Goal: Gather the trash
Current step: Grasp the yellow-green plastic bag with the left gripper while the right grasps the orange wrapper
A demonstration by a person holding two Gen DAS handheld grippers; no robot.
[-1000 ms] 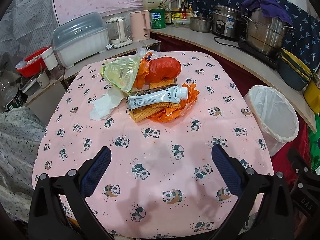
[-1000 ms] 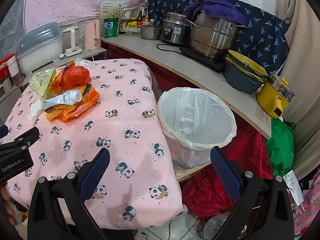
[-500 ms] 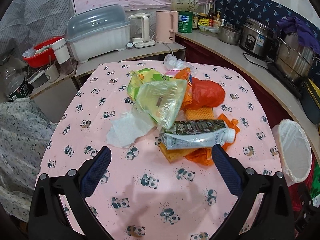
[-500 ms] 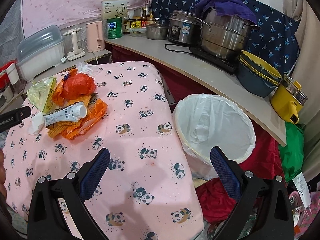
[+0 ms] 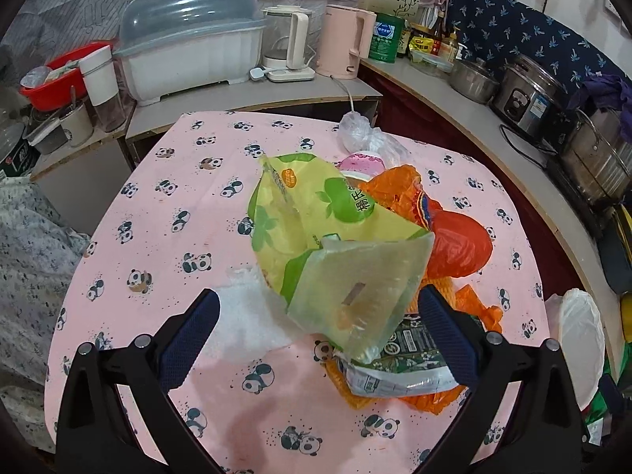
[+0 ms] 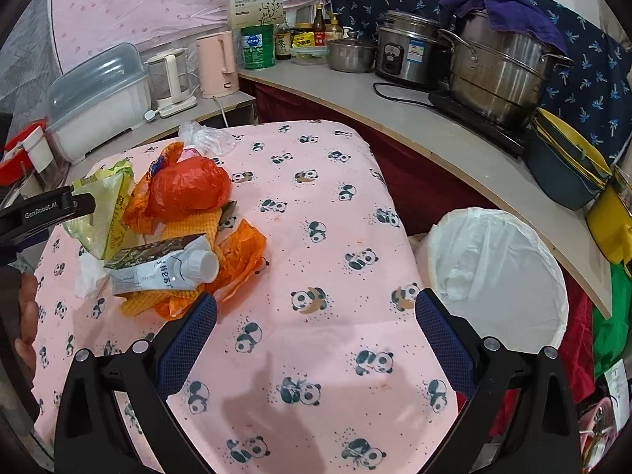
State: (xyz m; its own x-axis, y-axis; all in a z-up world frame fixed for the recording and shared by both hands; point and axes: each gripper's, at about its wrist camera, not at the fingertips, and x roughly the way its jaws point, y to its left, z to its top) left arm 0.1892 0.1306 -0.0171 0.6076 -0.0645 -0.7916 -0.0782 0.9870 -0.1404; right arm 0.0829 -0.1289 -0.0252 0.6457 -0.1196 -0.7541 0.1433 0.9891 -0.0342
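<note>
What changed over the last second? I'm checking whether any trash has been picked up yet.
Nothing is picked up. The left tool moved in on the trash pile, its open fingers now either side of the yellow-green bag. The right tool edged forward over the table, open and empty. The pile, carton and bin stayed put.

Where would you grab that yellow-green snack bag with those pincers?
Probably by its clear lower corner, which sticks up free off the pile, right between the open left gripper fingers. Come straight in from the near side; that flap is thin and flat, easy to pinch.
</note>
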